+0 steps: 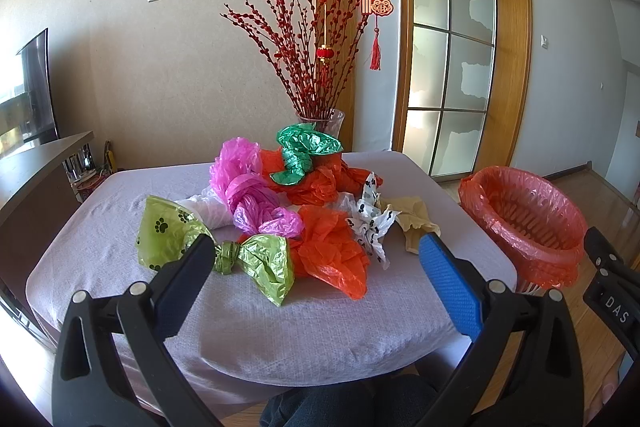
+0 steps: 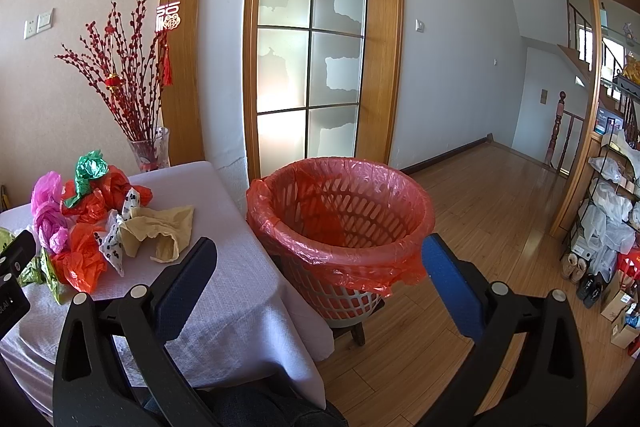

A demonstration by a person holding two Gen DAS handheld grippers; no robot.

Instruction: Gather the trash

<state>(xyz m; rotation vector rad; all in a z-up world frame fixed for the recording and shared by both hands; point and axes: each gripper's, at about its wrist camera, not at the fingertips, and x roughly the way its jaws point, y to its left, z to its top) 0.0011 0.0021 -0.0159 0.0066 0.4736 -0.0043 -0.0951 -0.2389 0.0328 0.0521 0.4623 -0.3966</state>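
Observation:
A pile of crumpled plastic bags lies on the lilac-covered table (image 1: 248, 315): a green paw-print bag (image 1: 256, 259), a pink bag (image 1: 248, 195), orange bags (image 1: 332, 251), a dark green bag (image 1: 304, 155), a white black-patterned bag (image 1: 370, 223) and a beige one (image 1: 412, 223). The bin (image 2: 344, 227), a slotted basket lined with a red bag, stands right of the table and looks empty. My left gripper (image 1: 316, 247) is open, just in front of the pile. My right gripper (image 2: 320, 247) is open and empty in front of the bin.
A glass vase of red branches (image 1: 320, 67) stands at the table's far edge. A dark cabinet (image 1: 36, 171) is on the left. A frosted glass door (image 2: 312, 67) is behind the bin. Wooden floor (image 2: 480, 227) and cluttered shelves (image 2: 612, 211) are on the right.

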